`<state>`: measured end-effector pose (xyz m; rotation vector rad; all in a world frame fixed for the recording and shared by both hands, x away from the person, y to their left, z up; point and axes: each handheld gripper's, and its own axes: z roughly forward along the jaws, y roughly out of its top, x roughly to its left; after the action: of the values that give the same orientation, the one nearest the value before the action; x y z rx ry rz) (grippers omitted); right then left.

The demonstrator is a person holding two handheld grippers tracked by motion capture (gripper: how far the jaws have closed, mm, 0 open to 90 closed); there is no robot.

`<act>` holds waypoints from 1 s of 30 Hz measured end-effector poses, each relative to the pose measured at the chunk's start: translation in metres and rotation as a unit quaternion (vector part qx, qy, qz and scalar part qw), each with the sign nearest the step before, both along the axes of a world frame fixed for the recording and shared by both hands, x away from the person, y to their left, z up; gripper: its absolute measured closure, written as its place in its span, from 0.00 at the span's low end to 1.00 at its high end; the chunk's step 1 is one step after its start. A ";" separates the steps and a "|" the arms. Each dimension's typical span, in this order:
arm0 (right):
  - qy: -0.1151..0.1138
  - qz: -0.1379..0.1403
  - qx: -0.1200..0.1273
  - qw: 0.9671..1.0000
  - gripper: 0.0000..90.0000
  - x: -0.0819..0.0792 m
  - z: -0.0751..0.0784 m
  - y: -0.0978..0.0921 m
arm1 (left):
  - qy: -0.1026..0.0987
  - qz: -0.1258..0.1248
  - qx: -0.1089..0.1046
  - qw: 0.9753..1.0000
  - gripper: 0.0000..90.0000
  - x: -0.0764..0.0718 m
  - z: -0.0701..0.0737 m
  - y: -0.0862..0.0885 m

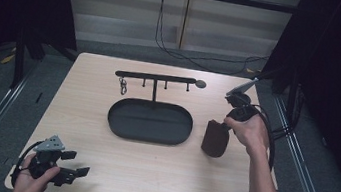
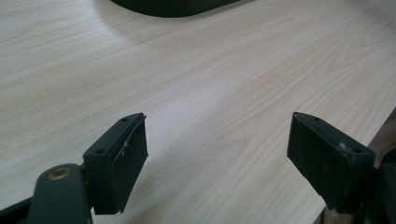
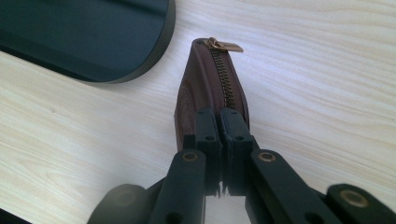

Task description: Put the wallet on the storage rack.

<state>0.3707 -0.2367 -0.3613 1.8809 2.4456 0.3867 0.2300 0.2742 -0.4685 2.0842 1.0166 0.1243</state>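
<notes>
My right claw [image 3: 219, 140] pinches the brown zip pouch [image 3: 205, 88] at its zipper edge; I should lift slowly toward the tray [image 3: 93, 42] at ten o'clock. My left claw [image 2: 217, 158] gapes wide.

High view looks forward and down over the whole table [image 1: 83, 129]; both gripper views skim its wood close up, each sharing the black tray [image 3: 88, 32] at its frame's top.

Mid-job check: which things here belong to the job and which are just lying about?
In the job:
brown zip pouch, pinched on edge by the right gripper
black oval tray beside it, probably

Lying about:
key ring on the hook rack
left gripper, open over bare table
</notes>
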 end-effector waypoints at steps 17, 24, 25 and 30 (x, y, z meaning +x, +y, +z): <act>-0.017 0.003 -0.006 1.000 0.98 0.003 0.017 0.006 | 0.001 0.005 0.002 1.000 0.21 0.002 -0.001 0.000; -0.021 0.003 -0.009 1.000 0.98 0.001 0.026 0.007 | 0.000 0.001 0.005 1.000 0.21 0.001 0.000 0.000; -0.023 0.002 -0.010 1.000 0.98 0.001 0.027 0.007 | -0.002 0.003 0.006 1.000 0.21 0.001 0.000 -0.001; -0.028 0.002 -0.010 1.000 0.98 -0.001 0.033 0.008 | -0.003 0.003 0.007 1.000 0.21 0.001 0.000 0.000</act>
<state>0.3698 -0.2285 -0.3284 1.8310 2.4086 0.4082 0.2307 0.2738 -0.4683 2.0923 1.0210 0.1417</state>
